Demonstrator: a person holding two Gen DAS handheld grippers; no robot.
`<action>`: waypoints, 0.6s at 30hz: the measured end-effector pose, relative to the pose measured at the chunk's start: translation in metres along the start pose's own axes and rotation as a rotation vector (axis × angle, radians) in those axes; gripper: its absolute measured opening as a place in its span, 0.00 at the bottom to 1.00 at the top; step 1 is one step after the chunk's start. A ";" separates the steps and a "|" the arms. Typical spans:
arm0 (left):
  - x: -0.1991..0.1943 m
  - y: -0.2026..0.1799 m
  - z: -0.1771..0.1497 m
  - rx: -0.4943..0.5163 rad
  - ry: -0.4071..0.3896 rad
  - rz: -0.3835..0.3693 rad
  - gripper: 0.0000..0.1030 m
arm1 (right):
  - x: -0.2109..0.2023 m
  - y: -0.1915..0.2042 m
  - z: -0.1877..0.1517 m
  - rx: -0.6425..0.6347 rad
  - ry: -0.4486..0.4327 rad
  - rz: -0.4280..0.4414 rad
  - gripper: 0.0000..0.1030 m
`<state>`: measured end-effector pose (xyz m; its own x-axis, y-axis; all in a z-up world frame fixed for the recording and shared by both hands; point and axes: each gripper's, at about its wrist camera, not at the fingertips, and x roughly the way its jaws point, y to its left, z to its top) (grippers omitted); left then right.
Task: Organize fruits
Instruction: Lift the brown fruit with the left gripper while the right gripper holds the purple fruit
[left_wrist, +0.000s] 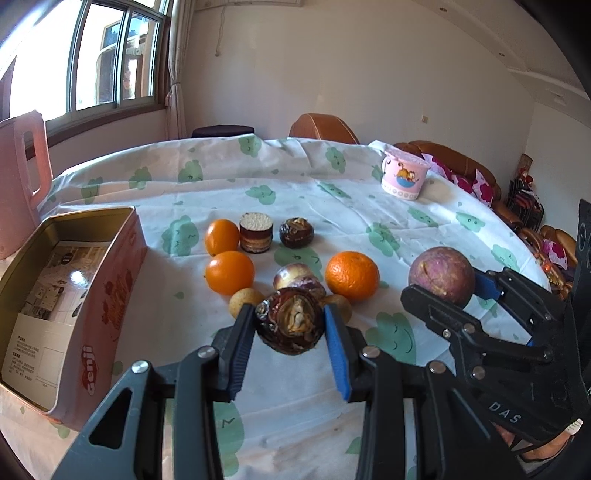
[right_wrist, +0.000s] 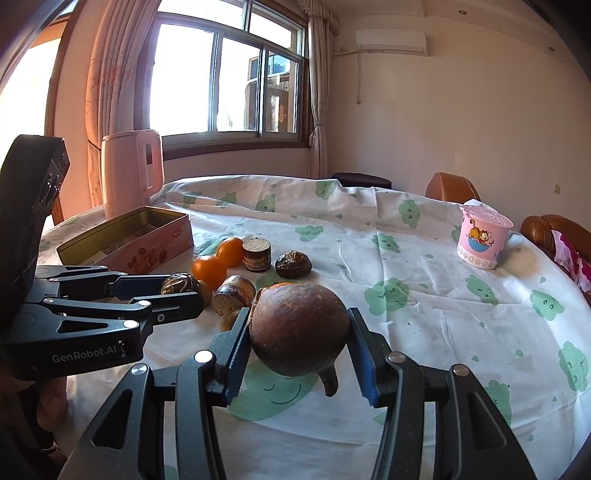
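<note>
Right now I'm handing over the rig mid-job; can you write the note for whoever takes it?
Left gripper: shut on a dark brown water chestnut, just above the cloth.
Right gripper: shut on a round purple-brown fruit, also lifted.
Tin box: open at the left, holds only a printed leaflet, no fruit.
On the tablecloth: three oranges, another water chestnut, a cut brown piece, small tan fruits.
Done: two fruits picked up. Left: place these, then the others.

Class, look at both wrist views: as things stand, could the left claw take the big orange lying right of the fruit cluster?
Probably not yet. The left claw is already shut on a dark brown fruit, so its jaws are full. The orange itself lies uncovered on the tablecloth just beyond; nothing else blocks it.
</note>
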<state>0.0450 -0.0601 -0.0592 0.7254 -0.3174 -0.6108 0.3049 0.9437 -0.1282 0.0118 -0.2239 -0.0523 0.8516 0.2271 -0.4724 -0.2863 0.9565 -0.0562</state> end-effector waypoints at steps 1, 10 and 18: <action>-0.001 0.000 0.000 0.001 -0.006 0.001 0.38 | -0.001 0.000 0.000 0.000 -0.003 -0.001 0.50; -0.010 -0.001 -0.001 0.000 -0.058 0.019 0.38 | -0.004 0.001 0.000 -0.001 -0.026 -0.006 0.50; -0.017 -0.001 -0.002 0.000 -0.096 0.031 0.38 | -0.007 0.002 -0.001 -0.002 -0.045 -0.014 0.50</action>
<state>0.0311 -0.0559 -0.0507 0.7905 -0.2952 -0.5366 0.2811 0.9533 -0.1104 0.0048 -0.2242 -0.0502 0.8743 0.2217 -0.4319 -0.2750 0.9593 -0.0644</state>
